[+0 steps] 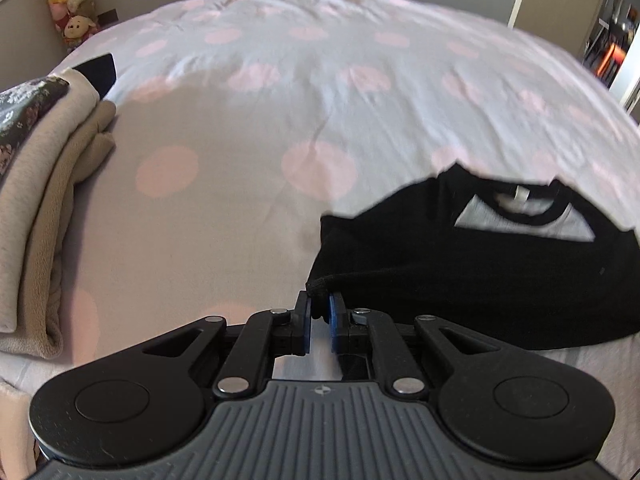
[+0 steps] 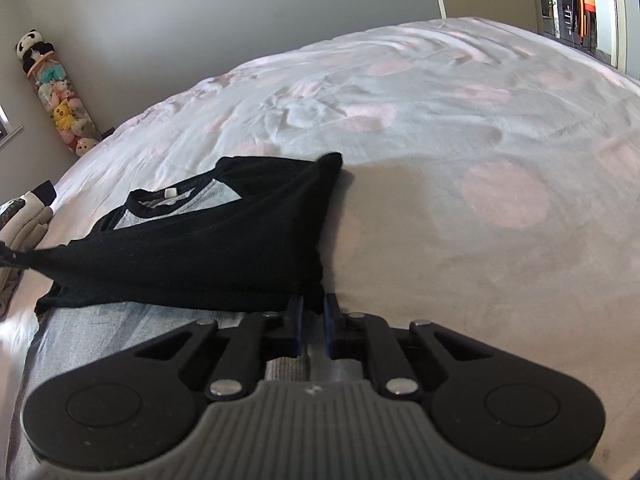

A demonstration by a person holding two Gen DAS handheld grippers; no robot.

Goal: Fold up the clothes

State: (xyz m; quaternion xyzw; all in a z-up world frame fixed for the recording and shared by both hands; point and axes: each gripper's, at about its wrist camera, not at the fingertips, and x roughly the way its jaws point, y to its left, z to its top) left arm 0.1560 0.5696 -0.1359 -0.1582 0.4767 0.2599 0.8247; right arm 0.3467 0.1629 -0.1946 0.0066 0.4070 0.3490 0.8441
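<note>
A black shirt with a grey chest panel [image 1: 500, 268] lies partly folded on the bed, its collar facing away from me. My left gripper [image 1: 319, 305] is shut on a black corner of the shirt at its left side. In the right wrist view the same shirt [image 2: 208, 252] stretches leftward, and my right gripper [image 2: 313, 304] is shut on its right corner. The black edge is pulled taut between the two grippers, lifted a little above a grey layer of the shirt [image 2: 120, 320] underneath. The left gripper [image 2: 6, 258] shows at the far left edge.
The bed has a pale cover with pink dots [image 1: 320, 100]. A stack of folded beige and patterned clothes [image 1: 44, 200] sits at the left. A clear tube of plush toys [image 2: 60, 100] stands in the room's corner. A doorway [image 2: 576, 8] opens at the far right.
</note>
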